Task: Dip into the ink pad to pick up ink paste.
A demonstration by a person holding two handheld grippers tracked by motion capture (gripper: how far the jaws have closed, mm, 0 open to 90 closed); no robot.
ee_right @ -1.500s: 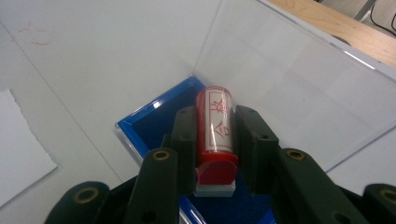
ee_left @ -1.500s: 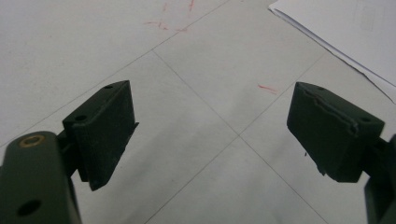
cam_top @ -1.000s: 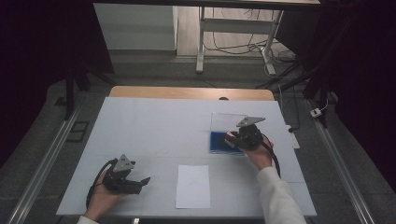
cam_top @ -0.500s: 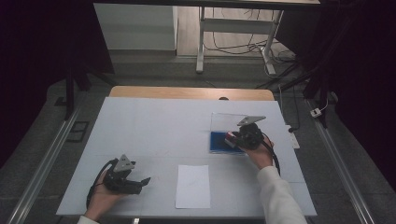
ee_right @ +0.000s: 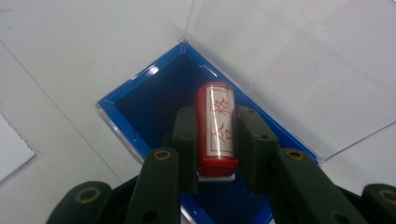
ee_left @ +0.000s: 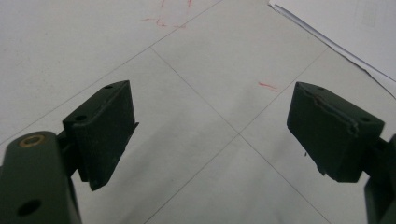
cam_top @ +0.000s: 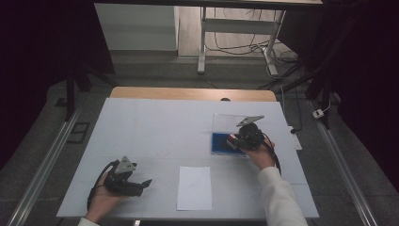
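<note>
— One thing is in hand: a red cylindrical stamp (ee_right: 215,128) with red characters on a pale label, lying lengthwise between the jaws of the right gripper (ee_right: 215,140), which are drawn in against its two sides

— Where is it relative to the pad?

— Over the blue ink pad case (ee_right: 154,100), whose clear lid (ee_right: 299,70) stands hinged open behind it. Whether the stamp's face touches the dark pad or sits just above it, I cannot tell from the right gripper view

— What has changed over the last second?

— Almost nothing. In the high view the right gripper (cam_top: 241,139) sits at the same spot over the case (cam_top: 221,142) as in the two earlier pictures, and its grip looks the same. My reading is a dwell: the stamp is being inked, or held just before being lifted

— And the other hand?

— The left gripper (cam_top: 136,186) rests near the front left of the table (cam_top: 155,122), well apart from the case, and has not shifted either. In its own view the jaws stand wide apart with nothing between them, only bare tabletop with a few faint red marks

— What comes next, you think?

— Probably the white sheet of paper (cam_top: 195,187) lying near the table's front edge, between the two hands; it looks like the place for the print, and the stamp has yet to travel there
</note>
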